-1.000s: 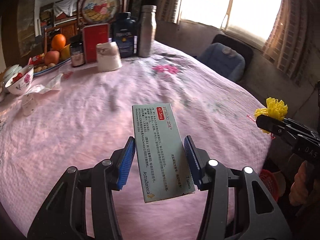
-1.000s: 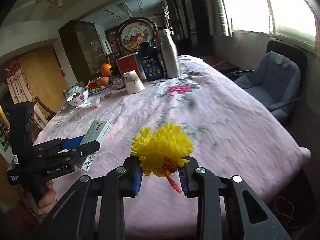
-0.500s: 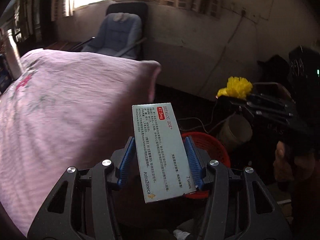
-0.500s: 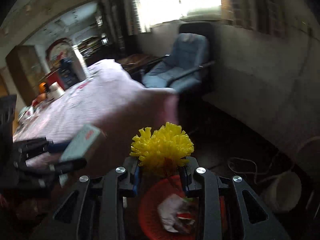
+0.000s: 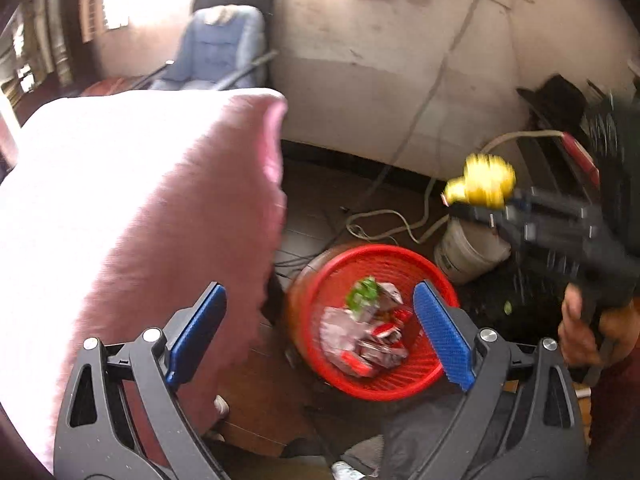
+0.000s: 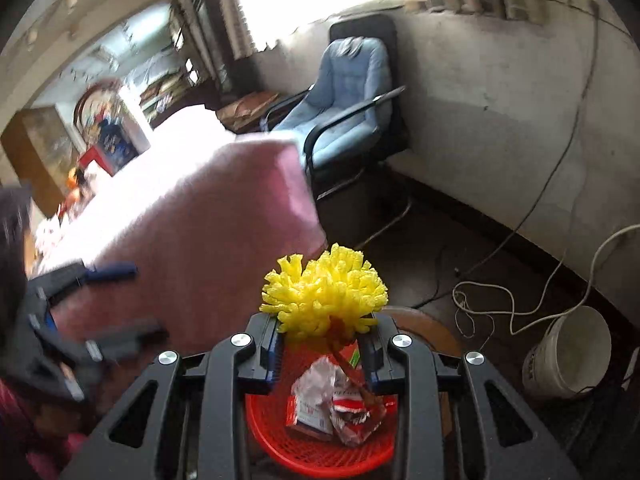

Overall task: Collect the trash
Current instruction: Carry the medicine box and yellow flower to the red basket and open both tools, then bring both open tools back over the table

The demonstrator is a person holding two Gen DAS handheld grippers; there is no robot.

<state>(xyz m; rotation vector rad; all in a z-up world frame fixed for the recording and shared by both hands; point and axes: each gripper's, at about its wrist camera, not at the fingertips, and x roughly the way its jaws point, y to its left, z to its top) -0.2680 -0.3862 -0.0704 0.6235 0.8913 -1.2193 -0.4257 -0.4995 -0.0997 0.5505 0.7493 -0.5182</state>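
- The left tongs (image 5: 320, 336) are gaping apart, empty, over the red basket (image 5: 404, 384).
- The right tongs (image 6: 322, 354) are clamping the yellow pom-pom (image 6: 326, 290) above the basket at 6 o'clock; releasing it looks next.

My left gripper (image 5: 320, 336) has its jaws spread wide, nothing between them; my right gripper (image 6: 322, 346) has its jaws clamped tight.

Left hand-held gripper (image 5: 320, 340) gapes empty above the red basket (image 5: 400, 384) of wrappers; right hand-held gripper (image 5: 476, 204) clamps a yellow pom-pom (image 5: 484, 186).
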